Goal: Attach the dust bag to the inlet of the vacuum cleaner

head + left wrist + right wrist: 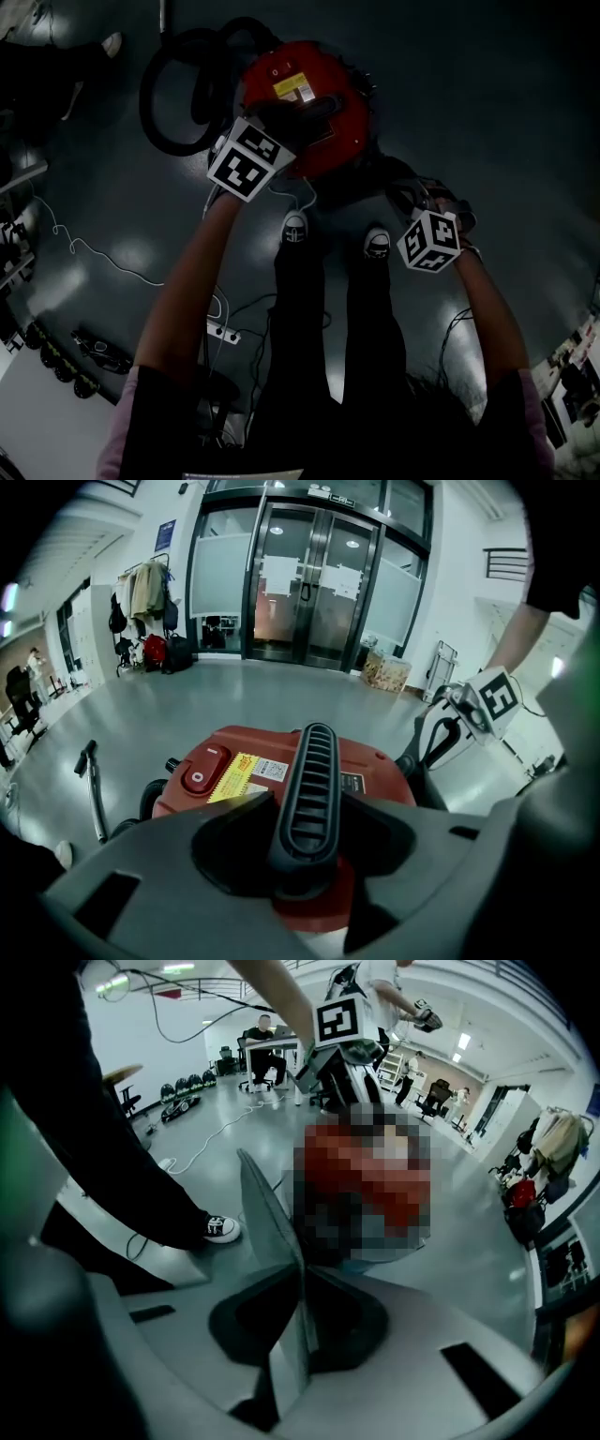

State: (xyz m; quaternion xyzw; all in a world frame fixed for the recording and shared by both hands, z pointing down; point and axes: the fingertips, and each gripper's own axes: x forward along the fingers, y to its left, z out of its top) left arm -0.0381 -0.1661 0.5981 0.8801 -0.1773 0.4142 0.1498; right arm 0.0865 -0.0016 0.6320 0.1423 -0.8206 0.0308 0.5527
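Note:
The red vacuum cleaner (314,98) stands on the dark floor in front of the person's feet. Its black ribbed handle (309,780) lies between the jaws of my left gripper (305,855), and both pads touch it. From the head view, my left gripper (292,120) is over the vacuum's top. My right gripper (302,1335) is shut on a thin grey sheet, the dust bag (270,1213), seen edge-on and sticking up. In the head view my right gripper (414,195) hangs low at the vacuum's right side. The vacuum's inlet is hidden.
A black hose (173,84) coils to the left of the vacuum. The person's shoes (294,228) stand right behind it. A white cable (94,253) and a power strip (223,331) lie on the floor at the left. Glass doors (314,583) are far ahead.

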